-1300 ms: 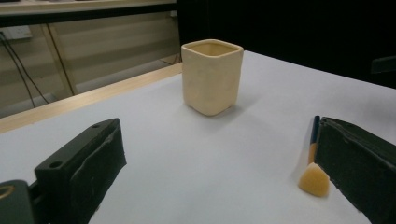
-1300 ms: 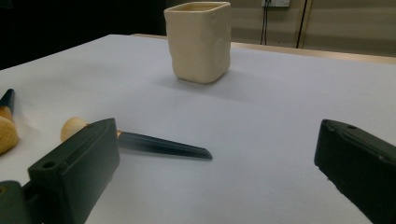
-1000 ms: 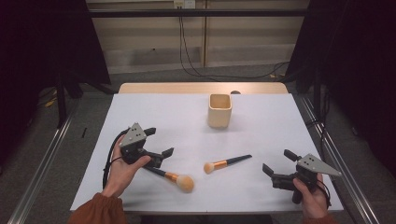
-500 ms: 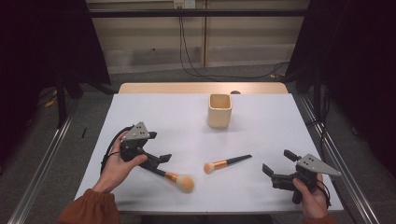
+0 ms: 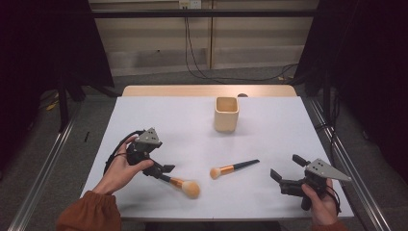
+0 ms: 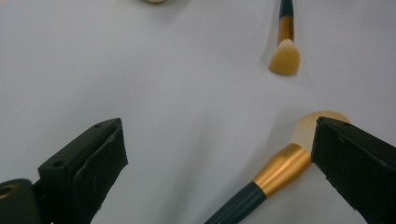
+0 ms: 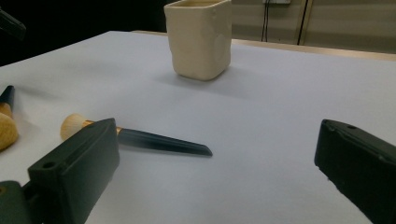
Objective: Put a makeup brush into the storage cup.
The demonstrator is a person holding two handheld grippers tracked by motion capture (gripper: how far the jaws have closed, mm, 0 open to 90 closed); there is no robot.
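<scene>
White worktop (image 5: 288, 130), wood edge at the far side. On it: cream cup (image 5: 226, 114) standing toward the back; two brushes near the front, one (image 5: 234, 168) central, other (image 5: 179, 184) further left.

The table (image 5: 269, 139) wears a smooth matt white sheet with a bare wooden edge behind, the cup (image 5: 226, 114) looks matt cream and slightly uneven, both brushes (image 5: 234, 168) have glossy dark handles, shiny gold metal collars and soft tan bristles, and the jaws look matt black plastic.
</scene>
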